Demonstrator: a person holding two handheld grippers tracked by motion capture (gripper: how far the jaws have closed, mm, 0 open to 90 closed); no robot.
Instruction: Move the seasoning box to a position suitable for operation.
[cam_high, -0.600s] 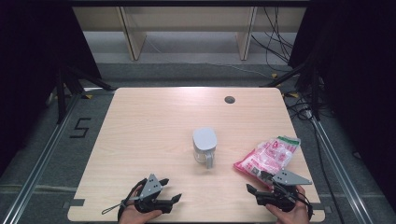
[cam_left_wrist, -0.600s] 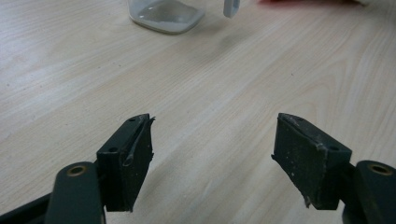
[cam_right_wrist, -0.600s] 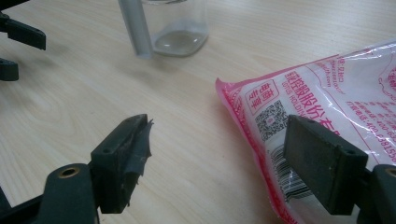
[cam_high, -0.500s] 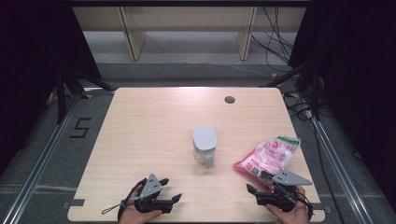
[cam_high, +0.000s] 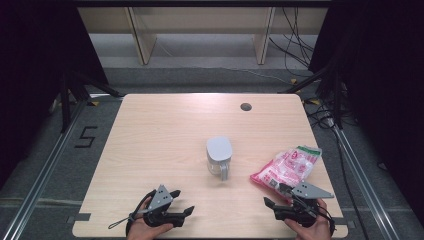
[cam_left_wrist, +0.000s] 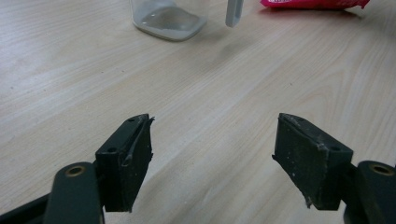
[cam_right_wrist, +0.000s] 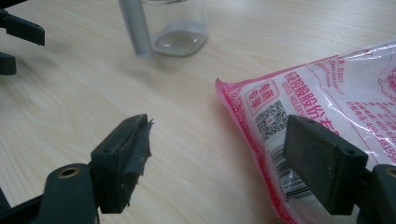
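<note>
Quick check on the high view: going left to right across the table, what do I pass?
Left gripper → clear lidded jar → pink bag; the right gripper overlaps the bag's span.

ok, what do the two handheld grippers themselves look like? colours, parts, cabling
Both are black two-finger units. The left gripper and right gripper each carry a grey three-cornered plate on top. A thin black cable loops from the left one. Up close, the fingers are blocky black pads with small screw holes, brass-coloured pivot pins behind them, and frayed pad lining at the edges.
</note>
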